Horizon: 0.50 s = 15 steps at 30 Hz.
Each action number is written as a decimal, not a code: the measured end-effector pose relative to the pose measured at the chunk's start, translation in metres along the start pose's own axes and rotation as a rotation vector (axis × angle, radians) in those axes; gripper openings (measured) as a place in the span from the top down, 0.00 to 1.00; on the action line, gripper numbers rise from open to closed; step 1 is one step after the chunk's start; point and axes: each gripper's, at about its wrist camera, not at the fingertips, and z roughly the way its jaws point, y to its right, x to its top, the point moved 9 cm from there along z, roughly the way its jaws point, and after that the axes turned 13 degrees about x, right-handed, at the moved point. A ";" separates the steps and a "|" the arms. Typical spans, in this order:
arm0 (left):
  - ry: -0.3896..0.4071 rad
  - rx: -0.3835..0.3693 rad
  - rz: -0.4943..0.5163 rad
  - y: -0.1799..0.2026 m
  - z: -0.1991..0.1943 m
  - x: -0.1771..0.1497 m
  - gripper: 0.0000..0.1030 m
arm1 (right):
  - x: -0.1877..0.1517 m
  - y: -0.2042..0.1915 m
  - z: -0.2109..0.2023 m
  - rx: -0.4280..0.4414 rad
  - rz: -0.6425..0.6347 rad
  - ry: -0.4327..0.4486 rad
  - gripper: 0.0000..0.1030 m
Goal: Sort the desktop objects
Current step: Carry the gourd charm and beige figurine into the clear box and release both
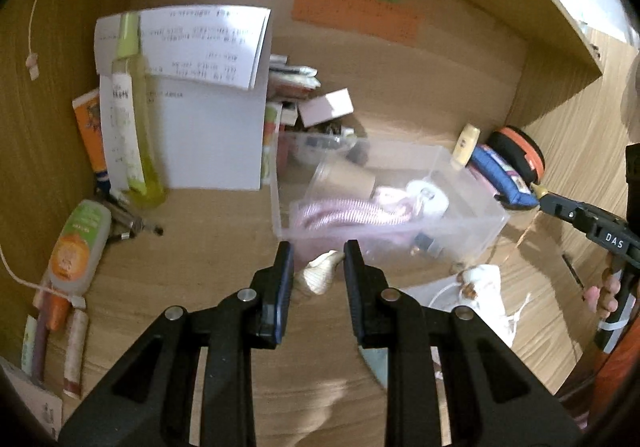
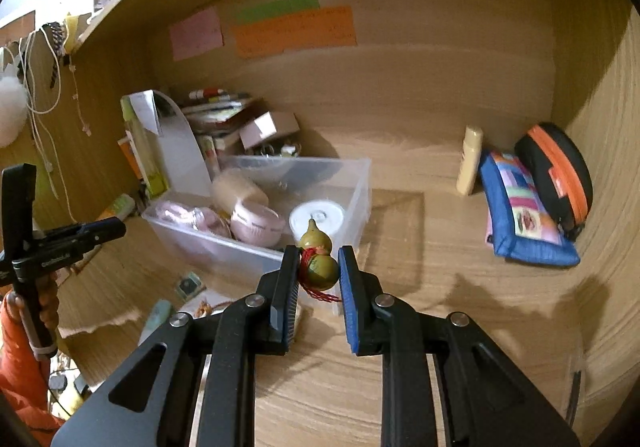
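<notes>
Wooden counter point(image 2: 400, 347) clutter surrounds the right tool point(image 2: 318, 267) clamping a light, hard, slippery gourd charm point(image 2: 318, 267) at its belly, left tool point(image 1: 318, 267) gripping a brittle seashell point(image 1: 318, 273).

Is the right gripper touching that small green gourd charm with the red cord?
Touching. In the right wrist view, the right gripper has both blue pads pressed against the green gourd charm.

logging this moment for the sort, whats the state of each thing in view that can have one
left gripper: shut on a pale shell-like piece
right gripper: shut on the small gourd, held upright
clear bin: lidless, partly filled
white round tin: in the bin, lid on
yellow spray bottle: upright, capped
cream bottle: upright, cap closed
blue pouch: lying against the black case
black and orange case: zipped, on edge
</notes>
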 end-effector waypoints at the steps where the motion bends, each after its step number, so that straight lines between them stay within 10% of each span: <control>1: 0.005 -0.003 -0.004 0.001 0.000 0.003 0.76 | 0.003 -0.002 0.001 0.009 -0.006 0.006 0.83; 15: 0.035 -0.035 -0.031 0.009 0.027 0.050 0.76 | 0.070 -0.025 0.021 0.075 -0.075 0.102 0.83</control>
